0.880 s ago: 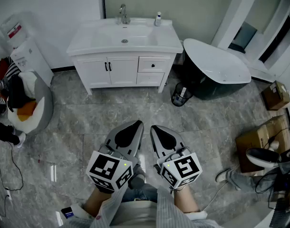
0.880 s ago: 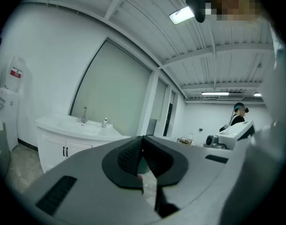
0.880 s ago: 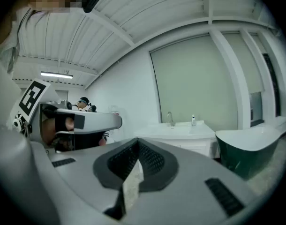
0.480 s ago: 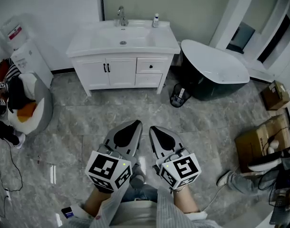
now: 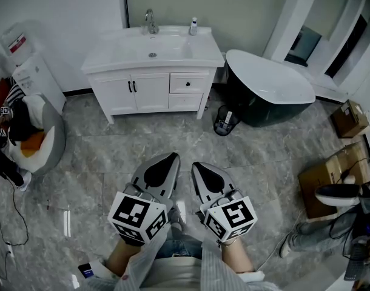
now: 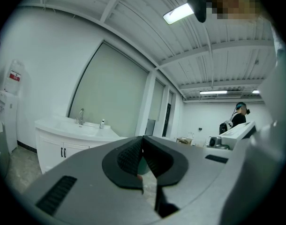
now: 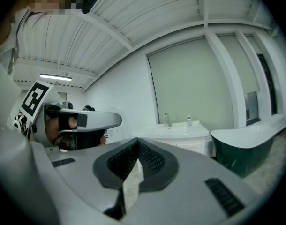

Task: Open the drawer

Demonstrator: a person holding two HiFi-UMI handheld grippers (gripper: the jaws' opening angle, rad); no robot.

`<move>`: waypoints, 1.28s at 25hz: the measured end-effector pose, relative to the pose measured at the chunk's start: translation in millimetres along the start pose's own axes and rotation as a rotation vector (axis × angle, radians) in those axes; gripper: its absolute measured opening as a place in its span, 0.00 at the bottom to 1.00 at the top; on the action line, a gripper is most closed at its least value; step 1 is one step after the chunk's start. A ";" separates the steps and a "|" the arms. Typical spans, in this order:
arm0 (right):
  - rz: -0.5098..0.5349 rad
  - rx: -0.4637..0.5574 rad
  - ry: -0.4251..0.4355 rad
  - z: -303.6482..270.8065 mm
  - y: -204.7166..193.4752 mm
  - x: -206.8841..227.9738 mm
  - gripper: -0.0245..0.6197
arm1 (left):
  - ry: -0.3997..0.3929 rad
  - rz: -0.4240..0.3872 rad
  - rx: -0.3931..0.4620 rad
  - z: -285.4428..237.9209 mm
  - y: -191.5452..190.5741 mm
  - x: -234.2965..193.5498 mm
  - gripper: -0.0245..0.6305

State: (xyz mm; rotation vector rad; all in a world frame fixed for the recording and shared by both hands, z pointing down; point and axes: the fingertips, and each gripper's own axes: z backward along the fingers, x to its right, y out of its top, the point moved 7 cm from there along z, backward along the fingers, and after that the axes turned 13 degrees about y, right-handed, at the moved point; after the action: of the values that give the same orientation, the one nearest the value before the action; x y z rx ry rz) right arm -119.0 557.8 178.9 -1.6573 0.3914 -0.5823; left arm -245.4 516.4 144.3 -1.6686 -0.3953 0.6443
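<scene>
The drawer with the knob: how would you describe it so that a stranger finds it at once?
Against the far wall stands a white sink vanity, left of a dark bathtub. Its right part holds the drawer at the top. It alone has one small dark knob; the two doors beside it have long handles, and the panel below shows none.

White vanity (image 5: 150, 93), dark green tub (image 5: 258, 111) (white rim), grey marbled floor (image 5: 100, 153).
</scene>
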 end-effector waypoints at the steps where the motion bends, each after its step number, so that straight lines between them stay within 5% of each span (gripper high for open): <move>1: -0.004 -0.001 -0.003 -0.6 -1.3 2.0 0.04 | -0.001 0.001 -0.002 -2.0 -0.9 -0.5 0.06; 32: -0.116 -0.070 -0.121 -210.1 9.5 187.6 0.04 | -0.075 -0.010 -0.046 -247.5 42.8 -151.8 0.06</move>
State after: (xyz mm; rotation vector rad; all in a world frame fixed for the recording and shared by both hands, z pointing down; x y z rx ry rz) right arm -87.0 280.7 219.1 -1.7819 0.2308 -0.5562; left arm -217.3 224.6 157.5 -1.6888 -0.4748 0.6967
